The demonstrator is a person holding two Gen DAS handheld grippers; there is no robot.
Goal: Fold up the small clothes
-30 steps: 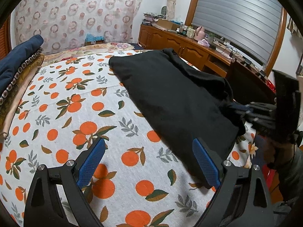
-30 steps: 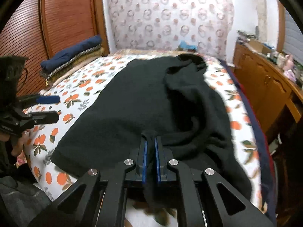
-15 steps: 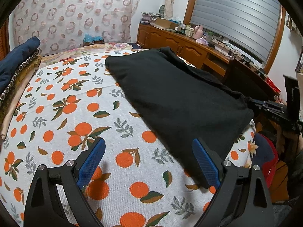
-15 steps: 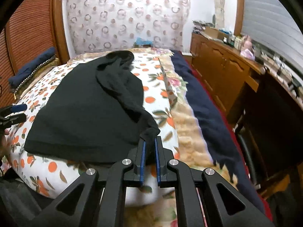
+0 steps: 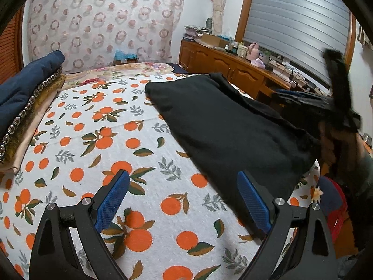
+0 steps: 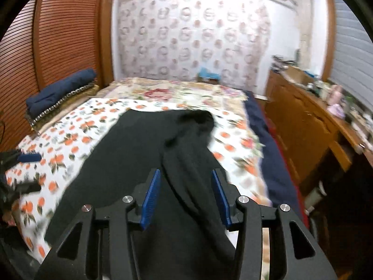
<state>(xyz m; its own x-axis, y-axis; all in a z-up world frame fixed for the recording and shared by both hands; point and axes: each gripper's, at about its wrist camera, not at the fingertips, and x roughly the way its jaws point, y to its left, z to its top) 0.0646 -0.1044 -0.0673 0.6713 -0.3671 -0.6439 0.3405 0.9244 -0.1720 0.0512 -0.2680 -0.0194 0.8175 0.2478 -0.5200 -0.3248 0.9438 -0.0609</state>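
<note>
A black garment (image 5: 228,128) lies spread on the bed's orange-print sheet (image 5: 116,140). My left gripper (image 5: 183,200) hovers open over the sheet at the garment's near corner, nothing between its blue pads. In the right wrist view the same garment (image 6: 130,154) stretches away, with a bunched fold (image 6: 191,144) running toward me. My right gripper (image 6: 186,198) is opening; that fold lies between and below the blue pads, which do not press on it. The right gripper (image 5: 303,98) also shows blurred at the right of the left wrist view.
Folded navy and gold bedding (image 5: 25,98) is stacked at the bed's left side. A wooden dresser (image 5: 233,70) with clutter runs along the right wall. A navy blanket (image 6: 265,144) hangs along the bed's right edge. A slatted wooden wardrobe (image 6: 46,42) stands on the left.
My right gripper, shut on the garment's edge before, has let go and spread its jaws, swinging back over the garment. The left gripper stays open in place.
</note>
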